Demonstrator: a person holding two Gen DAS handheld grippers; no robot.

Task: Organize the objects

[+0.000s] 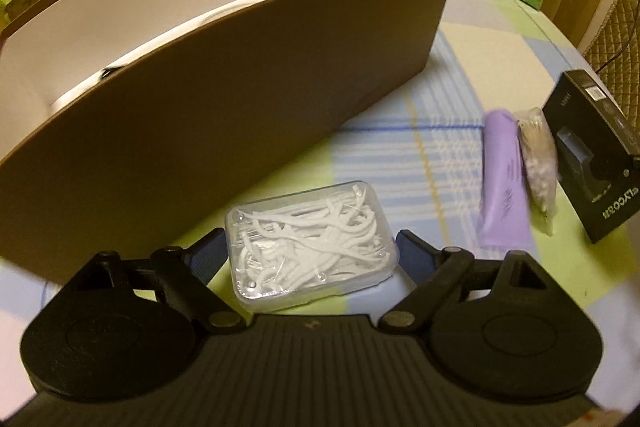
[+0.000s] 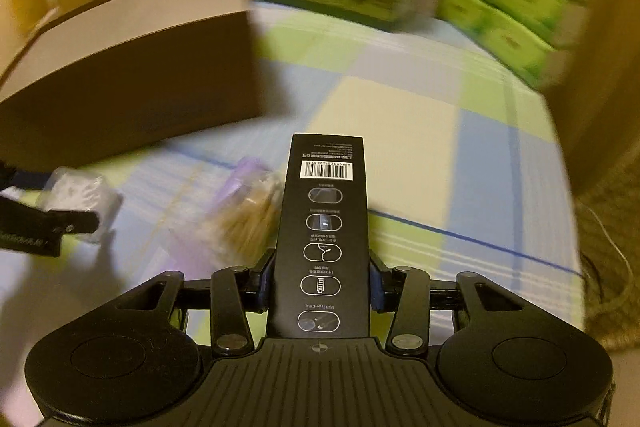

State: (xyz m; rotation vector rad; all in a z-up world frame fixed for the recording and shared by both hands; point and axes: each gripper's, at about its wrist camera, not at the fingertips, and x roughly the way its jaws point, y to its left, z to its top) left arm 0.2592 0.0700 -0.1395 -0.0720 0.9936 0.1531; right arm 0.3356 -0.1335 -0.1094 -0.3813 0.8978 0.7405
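We are hovering the left gripper (image 1: 308,247) with its jaws spread wide around the clear floss-pick case (image 1: 310,241), which is lying on the checked tablecloth (image 1: 420,155) just beside the brown box (image 1: 240,115); the fingers are not pressing it. We are clamping the right gripper (image 2: 322,283) narrowly on the black carton (image 2: 326,227), lifting it above the purple tube (image 2: 244,175).

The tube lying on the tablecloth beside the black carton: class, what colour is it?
Pale purple; the tube shows best in the left wrist view.
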